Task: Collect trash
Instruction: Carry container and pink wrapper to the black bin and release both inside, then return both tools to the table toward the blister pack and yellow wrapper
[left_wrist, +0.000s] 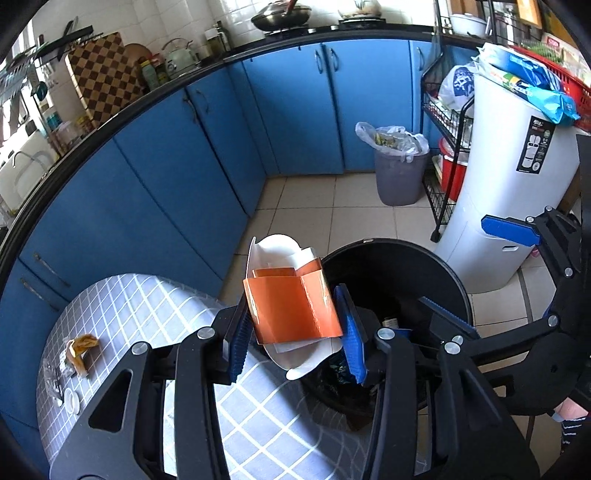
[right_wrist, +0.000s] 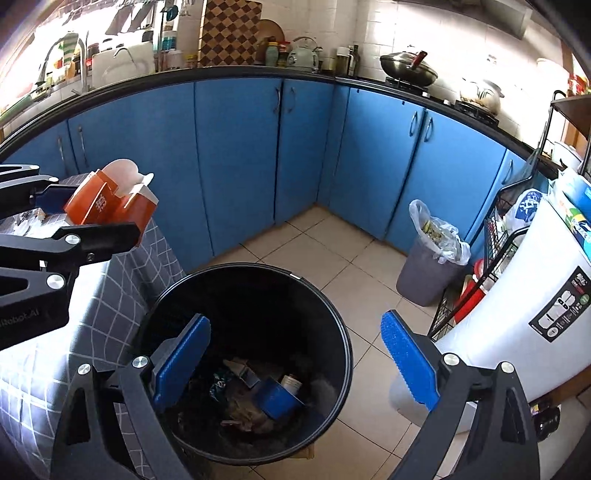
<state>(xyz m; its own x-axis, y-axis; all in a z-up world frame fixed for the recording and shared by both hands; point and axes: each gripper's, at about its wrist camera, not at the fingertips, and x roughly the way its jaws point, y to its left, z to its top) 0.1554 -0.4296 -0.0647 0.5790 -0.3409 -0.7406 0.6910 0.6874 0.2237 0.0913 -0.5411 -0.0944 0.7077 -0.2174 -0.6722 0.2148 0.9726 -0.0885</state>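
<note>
Left tongs (left_wrist: 291, 325) grip orange carton (left_wrist: 295, 306) beside black bin (right_wrist: 332, 314) (trash inside).

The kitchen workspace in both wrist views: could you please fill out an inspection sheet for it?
Surface: table with grey checked cloth, beside the black bin.
Job's things: orange-and-white carton gripped in the left tongs, at the table edge near the bin's rim; bin already holds trash.
Clutter: wrappers and a small white cap on the cloth.
Grippers: left tongs shut on the carton; right tongs open, empty, above the bin.
Cables: nothing seen.
Surroundings: blue cabinets, grey lined bin, white appliance, wire rack, tiled floor.
</note>
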